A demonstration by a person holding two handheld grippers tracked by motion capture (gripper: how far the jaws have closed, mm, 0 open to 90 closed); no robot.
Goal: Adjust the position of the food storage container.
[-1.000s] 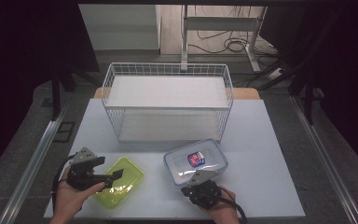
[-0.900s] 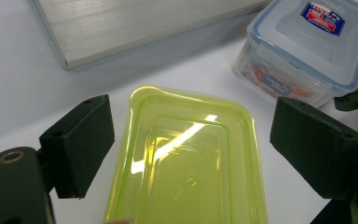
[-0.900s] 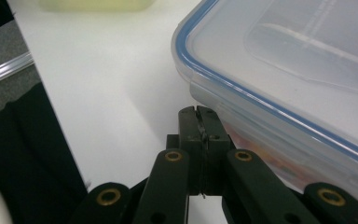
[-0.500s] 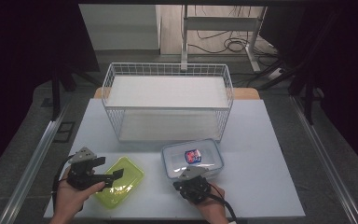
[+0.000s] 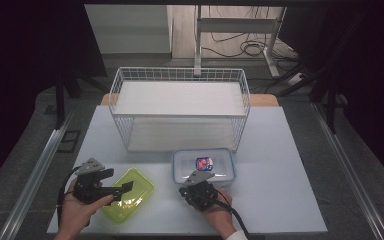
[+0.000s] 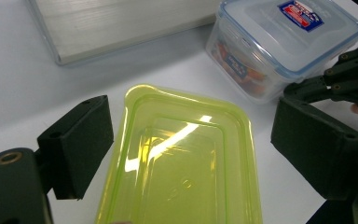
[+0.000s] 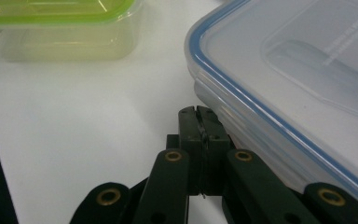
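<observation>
Two lidded boxes on the white table (image 5: 280, 165), one gripper at each.

Left gripper (image 5: 122, 188) wide open over the near end of the flat, see-through green plastic box (image 5: 128, 194), one black pad on each side, not pressing. Right gripper (image 7: 198, 122) squeezed tight with nothing between, tips right at the near edge of the clear plastic box with a blue-rimmed lid and a red and blue sticker (image 5: 203, 166). White wire basket (image 5: 180, 112) just behind both boxes.

wire basket (image 5: 180, 107) at table (image 5: 280, 150) back edge, lidded box (image 5: 203, 167) just in front of it mid-table, open tub (image 5: 128, 194) left of box near front edge, left tool (image 5: 122, 189) over tub, right tool (image 5: 198, 181) at box's front side
</observation>
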